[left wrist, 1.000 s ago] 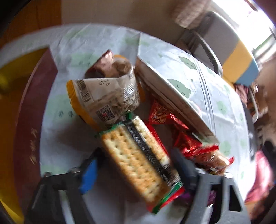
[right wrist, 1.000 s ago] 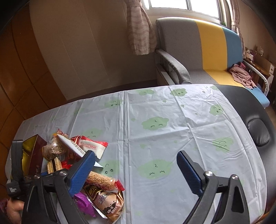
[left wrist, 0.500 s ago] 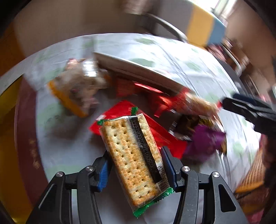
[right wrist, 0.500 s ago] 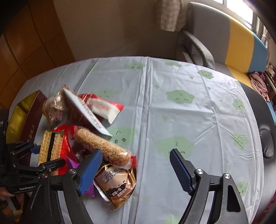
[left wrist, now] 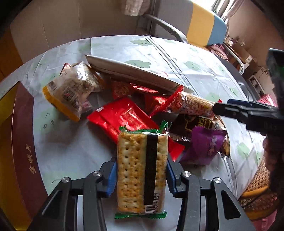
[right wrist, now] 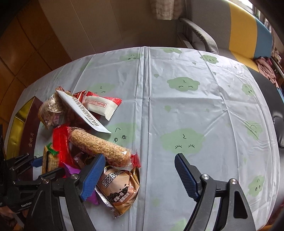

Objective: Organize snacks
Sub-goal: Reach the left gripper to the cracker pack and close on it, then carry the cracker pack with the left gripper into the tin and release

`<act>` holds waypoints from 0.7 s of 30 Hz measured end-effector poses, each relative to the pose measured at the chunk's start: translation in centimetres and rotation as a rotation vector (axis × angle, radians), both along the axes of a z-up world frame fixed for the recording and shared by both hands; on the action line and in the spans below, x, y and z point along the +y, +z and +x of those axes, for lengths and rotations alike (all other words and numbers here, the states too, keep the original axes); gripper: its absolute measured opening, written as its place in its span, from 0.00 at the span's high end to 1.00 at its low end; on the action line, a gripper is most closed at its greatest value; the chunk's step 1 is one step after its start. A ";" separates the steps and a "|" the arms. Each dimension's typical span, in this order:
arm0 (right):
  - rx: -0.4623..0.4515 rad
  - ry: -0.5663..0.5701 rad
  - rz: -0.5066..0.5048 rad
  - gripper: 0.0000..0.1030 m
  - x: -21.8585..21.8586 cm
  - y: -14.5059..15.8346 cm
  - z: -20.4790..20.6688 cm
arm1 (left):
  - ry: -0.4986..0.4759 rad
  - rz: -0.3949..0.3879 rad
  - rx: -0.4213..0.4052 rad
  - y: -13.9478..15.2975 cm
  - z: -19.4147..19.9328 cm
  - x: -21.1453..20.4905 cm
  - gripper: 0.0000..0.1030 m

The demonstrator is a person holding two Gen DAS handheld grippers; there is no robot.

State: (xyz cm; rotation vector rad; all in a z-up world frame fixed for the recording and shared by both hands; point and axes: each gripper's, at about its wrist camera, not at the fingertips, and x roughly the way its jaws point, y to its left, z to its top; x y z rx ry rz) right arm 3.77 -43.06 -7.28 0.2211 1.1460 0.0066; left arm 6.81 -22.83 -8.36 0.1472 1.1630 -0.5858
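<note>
Left wrist view shows the left gripper (left wrist: 142, 175) closing on the cracker pack (left wrist: 142, 173), which should be squeezed gently, while the right gripper (right wrist: 139, 171) hangs open and empty.

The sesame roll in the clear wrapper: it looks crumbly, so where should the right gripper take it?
Across the middle of the sesame roll, coming down from above with the jaws square to its long axis. It lies flat on top of the pile, round and even. The right gripper hangs open just beside its red-crimped end.

Striped sofa (right wrist: 245, 32) beside curtain (right wrist: 165, 8), wood-panelled wall (right wrist: 30, 44) left.
</note>
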 end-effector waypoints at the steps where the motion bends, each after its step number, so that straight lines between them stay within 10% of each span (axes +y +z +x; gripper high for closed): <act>1: -0.006 0.015 0.028 0.20 0.3 0.2 -0.1 | -0.013 -0.003 -0.003 -0.1 -0.4 0.2 0.54; 12: 0.051 0.170 0.011 0.20 4.1 -1.0 0.0 | -0.087 0.054 -0.023 -1.0 -1.9 0.5 0.51; 15: 0.079 0.127 -0.047 0.21 3.4 -1.5 0.0 | -0.064 0.038 -0.024 -1.2 -1.7 -0.7 0.50; 21: -0.018 -0.023 0.141 0.21 -0.6 0.4 0.1 | -0.019 -0.024 -0.005 -1.0 -1.7 0.7 0.50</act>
